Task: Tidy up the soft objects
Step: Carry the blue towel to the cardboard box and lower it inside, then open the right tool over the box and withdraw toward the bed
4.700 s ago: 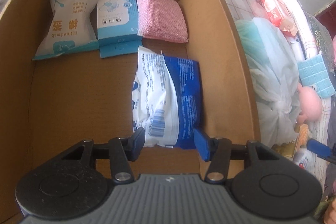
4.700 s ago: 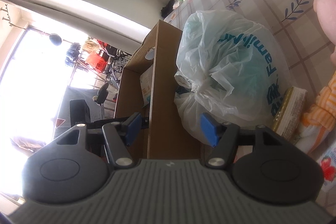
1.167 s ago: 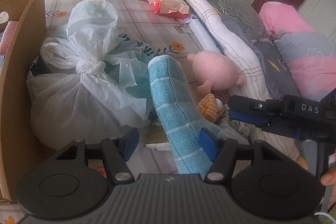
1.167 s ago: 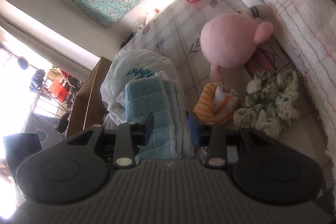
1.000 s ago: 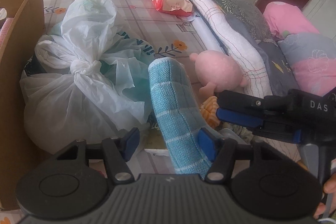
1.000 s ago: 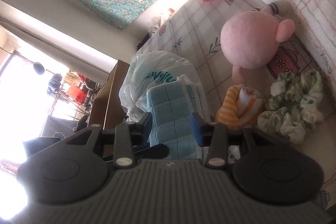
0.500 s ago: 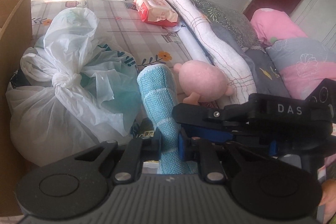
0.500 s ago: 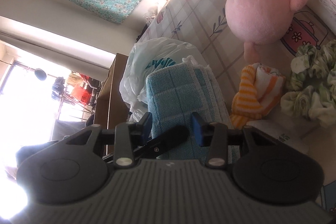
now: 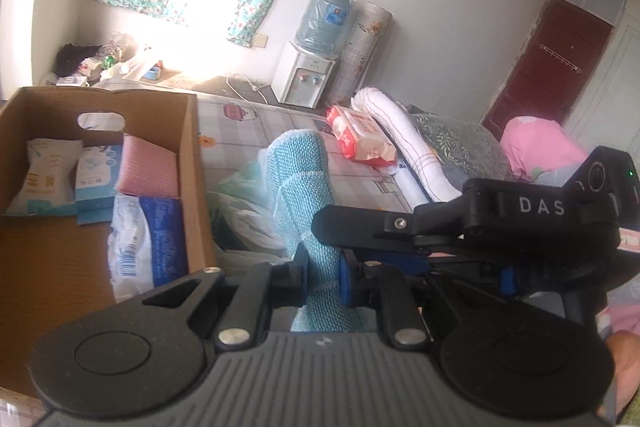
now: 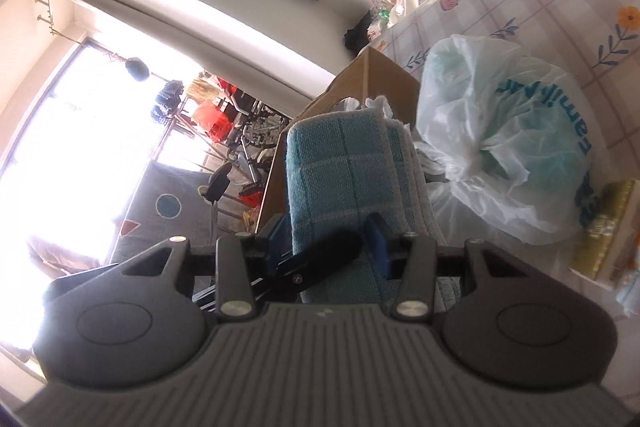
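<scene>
A folded light-blue checked towel (image 9: 300, 195) stands upright, held by both grippers above the bed. My left gripper (image 9: 323, 279) is shut on its lower part. My right gripper (image 10: 328, 247) is shut on the same towel (image 10: 340, 171) across its width; its black body shows in the left wrist view (image 9: 480, 223), crossing from the right. The open cardboard box (image 9: 192, 163) lies to the left and holds a cotton-swab pack (image 9: 42, 179), a blue-white pack (image 9: 96, 171), a pink sponge cloth (image 9: 148, 169) and a blue-white bag (image 9: 148, 239).
A knotted white plastic bag (image 10: 508, 147) lies on the checked bed sheet (image 9: 360, 187) beside the box. A red tissue pack (image 9: 360, 139), a rolled white blanket (image 9: 404, 139) and pink pillows (image 9: 540, 143) lie further right. A yellow packet (image 10: 608, 223) lies by the bag.
Both grippers have lifted the towel and carried it left towards the box, which has come into the left wrist view. The left gripper closed on the towel about half a second ago.
</scene>
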Motion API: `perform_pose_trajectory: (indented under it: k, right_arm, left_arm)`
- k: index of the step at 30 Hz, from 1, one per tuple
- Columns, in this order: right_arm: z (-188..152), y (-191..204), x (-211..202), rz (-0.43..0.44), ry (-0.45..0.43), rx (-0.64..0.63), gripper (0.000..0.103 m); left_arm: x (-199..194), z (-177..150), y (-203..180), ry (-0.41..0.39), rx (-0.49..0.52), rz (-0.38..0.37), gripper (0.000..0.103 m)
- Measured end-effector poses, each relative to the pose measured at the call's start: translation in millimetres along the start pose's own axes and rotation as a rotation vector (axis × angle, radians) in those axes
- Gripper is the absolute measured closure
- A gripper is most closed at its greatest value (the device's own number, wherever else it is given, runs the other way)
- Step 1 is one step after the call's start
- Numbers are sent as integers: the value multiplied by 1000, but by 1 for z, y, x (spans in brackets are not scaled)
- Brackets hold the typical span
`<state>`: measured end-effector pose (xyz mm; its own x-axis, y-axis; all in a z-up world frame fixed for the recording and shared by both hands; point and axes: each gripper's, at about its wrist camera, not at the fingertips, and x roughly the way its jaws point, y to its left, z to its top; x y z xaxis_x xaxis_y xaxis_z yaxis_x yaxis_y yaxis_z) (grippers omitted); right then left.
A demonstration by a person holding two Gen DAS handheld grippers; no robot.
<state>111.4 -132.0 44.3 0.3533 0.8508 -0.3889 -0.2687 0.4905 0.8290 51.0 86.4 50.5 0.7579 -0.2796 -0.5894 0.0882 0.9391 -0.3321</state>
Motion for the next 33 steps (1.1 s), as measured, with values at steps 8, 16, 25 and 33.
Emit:
perform_pose_trajectory:
  k: [8,16,25,33]
  right_arm:
    - [9,78,125,26,177,-136,55]
    - [14,80,247,-38,318,-38,55]
    - [0,55,317,-59,424,95,55]
    - [-3,40,333,-51,444,179,55]
  left_arm:
    - [-23,30,92,-2,-56,173,88]
    - [17,43,182,172,-94,321,87]
    - [45,35,224,303,-62,488,84]
    - [48,38,214,321,-20,494,67]
